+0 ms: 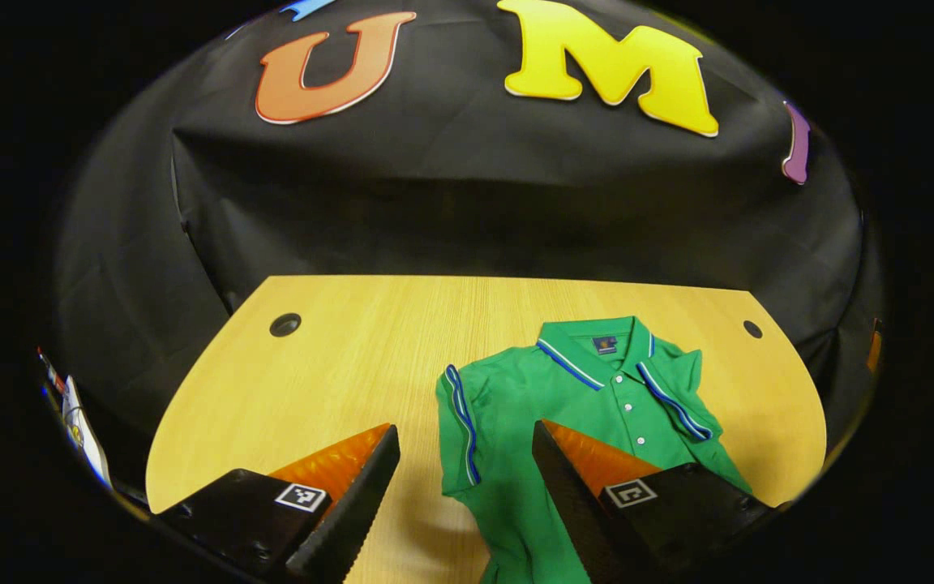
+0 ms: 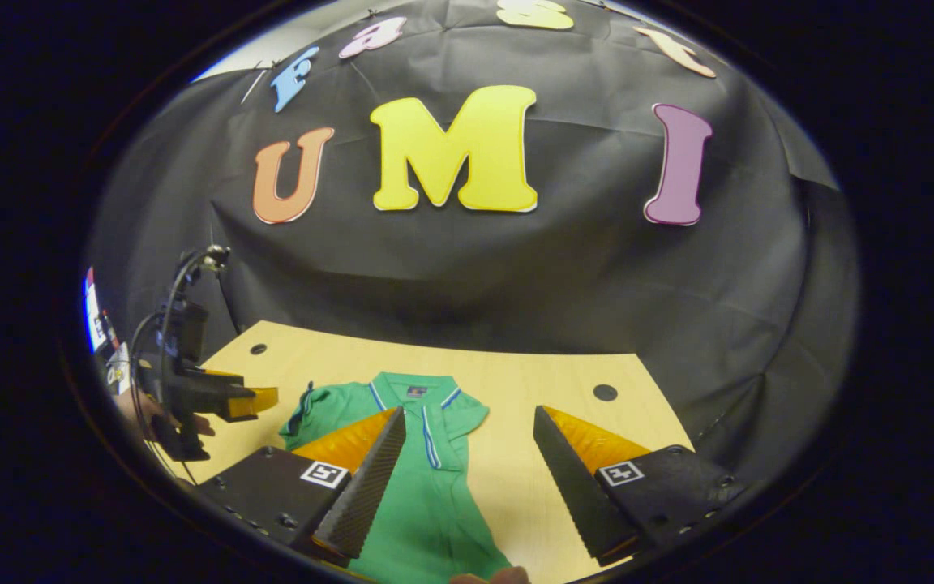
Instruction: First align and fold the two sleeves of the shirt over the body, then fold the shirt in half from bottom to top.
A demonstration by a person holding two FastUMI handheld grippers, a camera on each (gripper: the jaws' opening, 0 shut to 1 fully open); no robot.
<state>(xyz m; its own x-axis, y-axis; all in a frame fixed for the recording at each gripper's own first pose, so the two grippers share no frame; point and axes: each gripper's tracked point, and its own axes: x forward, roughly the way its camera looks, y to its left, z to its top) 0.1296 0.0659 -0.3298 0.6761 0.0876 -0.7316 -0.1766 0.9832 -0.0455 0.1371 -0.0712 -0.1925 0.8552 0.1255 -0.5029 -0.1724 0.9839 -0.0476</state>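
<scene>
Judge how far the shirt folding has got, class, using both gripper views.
Done: both sleeves seem folded over the green shirt, which lies on the table. In hand: nothing; the left gripper and right gripper hover open. Left: folding the shirt in half from bottom to top.

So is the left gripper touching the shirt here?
Cannot tell. In the left gripper view the left gripper is open, one finger overlapping the green shirt, but height above it is unclear. The right gripper view shows it beside the shirt.

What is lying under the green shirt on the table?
The green shirt lies flat on the wooden table, whose bare top shows all around it. Whatever might sit beneath the fabric is covered; the lower hem is hidden behind the left claw.
</scene>
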